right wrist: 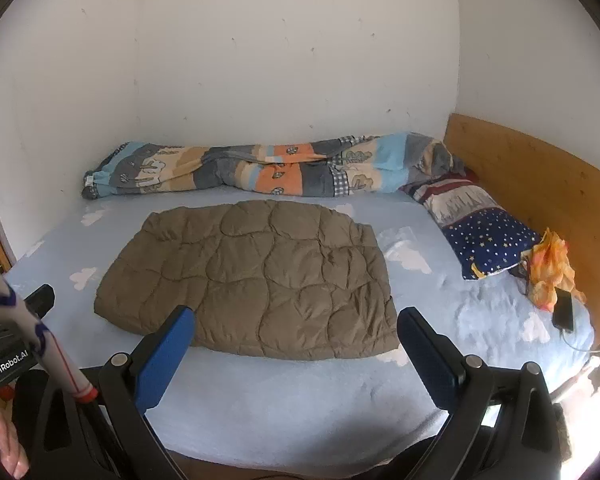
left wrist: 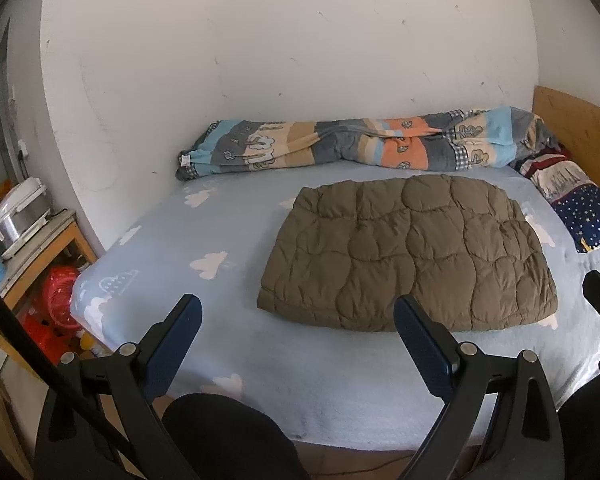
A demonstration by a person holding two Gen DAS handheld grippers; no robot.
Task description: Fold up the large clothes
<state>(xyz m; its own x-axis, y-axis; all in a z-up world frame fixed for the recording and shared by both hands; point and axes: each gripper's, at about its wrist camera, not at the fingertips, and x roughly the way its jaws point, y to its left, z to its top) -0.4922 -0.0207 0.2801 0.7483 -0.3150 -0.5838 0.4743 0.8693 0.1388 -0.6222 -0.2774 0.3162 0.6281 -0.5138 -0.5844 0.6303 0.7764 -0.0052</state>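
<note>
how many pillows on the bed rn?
1 visible: the star-print pillow lies at the headboard end, right of the brown quilted jacket. The rolled patterned duvet along the wall could hide another.

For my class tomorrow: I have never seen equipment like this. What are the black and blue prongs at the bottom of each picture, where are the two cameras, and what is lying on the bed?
There is no robot arm here: a person holds a two-finger gripper in each hand, and each gripper carries a wide-angle camera looking forward along its fingers. One picture comes from the left gripper, the other from the right gripper. Both are open and hold nothing. On the blue cloud-print sheet lies a brown quilted garment, flat and apparently already folded. Against the wall sits a rolled patterned duvet; a starry pillow lies by the wooden headboard.
</note>
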